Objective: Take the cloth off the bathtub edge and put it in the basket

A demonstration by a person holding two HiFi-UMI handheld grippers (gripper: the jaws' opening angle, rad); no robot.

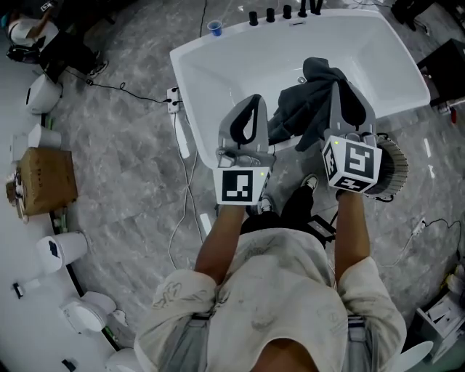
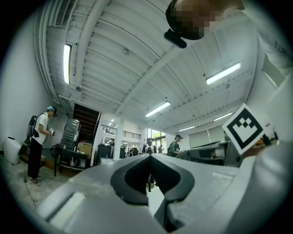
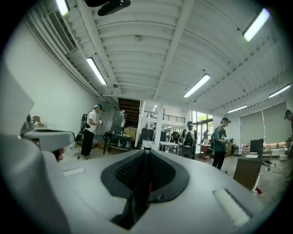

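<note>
Grey marbled floor (image 1: 131, 131), cables across it. Nearest: person in pale shirt (image 1: 276, 290), both arms raised. Left claw (image 1: 253, 98) closed, tips together, nothing between. Right claw (image 1: 340, 87) clamped on dark cloth (image 1: 298, 109); the right gripper view shows a dark fold (image 3: 137, 196) pinched between the pads. Cloth bunched, hanging off right claw tips over near edge of white bathtub (image 1: 218, 65); long axis slants down-left in head view, lower end beside left claw. Ribbed basket (image 1: 394, 171) under right claw's marker cube. Farther: black taps (image 1: 283, 13), blue cup (image 1: 213, 27).
</note>
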